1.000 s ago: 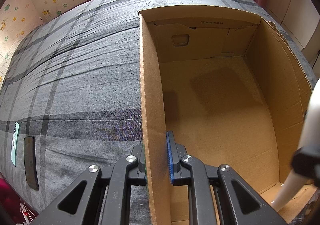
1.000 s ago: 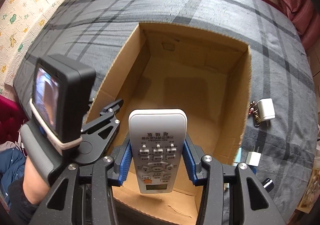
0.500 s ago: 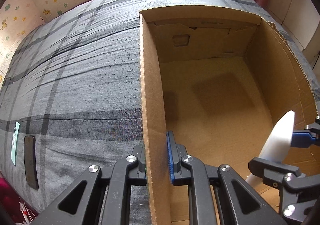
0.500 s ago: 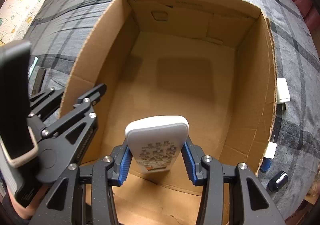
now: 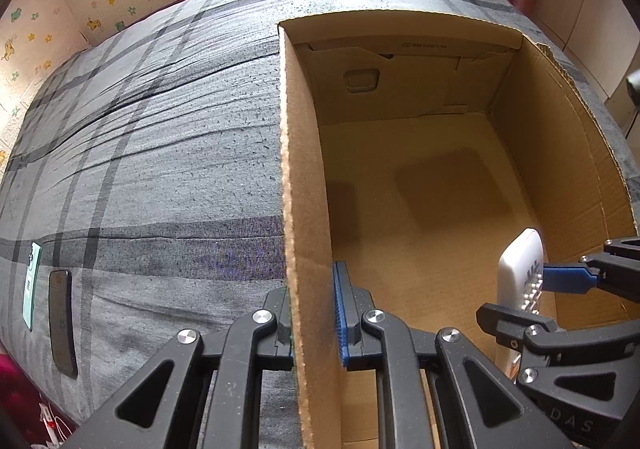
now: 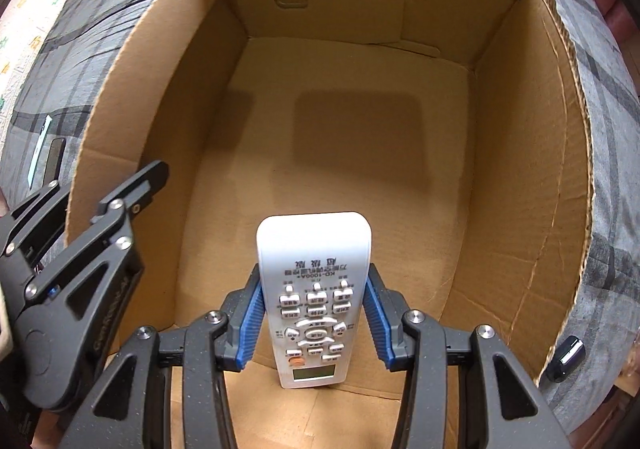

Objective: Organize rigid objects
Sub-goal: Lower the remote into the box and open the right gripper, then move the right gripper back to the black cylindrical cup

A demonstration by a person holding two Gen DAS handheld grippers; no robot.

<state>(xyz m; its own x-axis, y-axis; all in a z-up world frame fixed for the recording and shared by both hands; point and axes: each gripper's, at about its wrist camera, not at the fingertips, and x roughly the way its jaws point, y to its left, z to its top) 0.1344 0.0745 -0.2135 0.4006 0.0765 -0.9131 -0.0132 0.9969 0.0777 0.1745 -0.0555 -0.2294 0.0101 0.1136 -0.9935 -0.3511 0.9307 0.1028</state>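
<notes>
An open cardboard box stands on a grey plaid bed. My left gripper is shut on the box's left wall near its front corner. My right gripper is inside the box, low over the floor, with a white remote control between its blue pads; small gaps show between pads and remote. In the left wrist view the remote stands tilted at the box's near right.
A dark phone and a teal card lie on the bed left of the box. A small black and silver object lies outside the box's right wall. The box floor is bare.
My right gripper has moved down and forward into the box with the remote, which now sits near the floor. Its jaws have widened slightly. The left gripper has not moved.
</notes>
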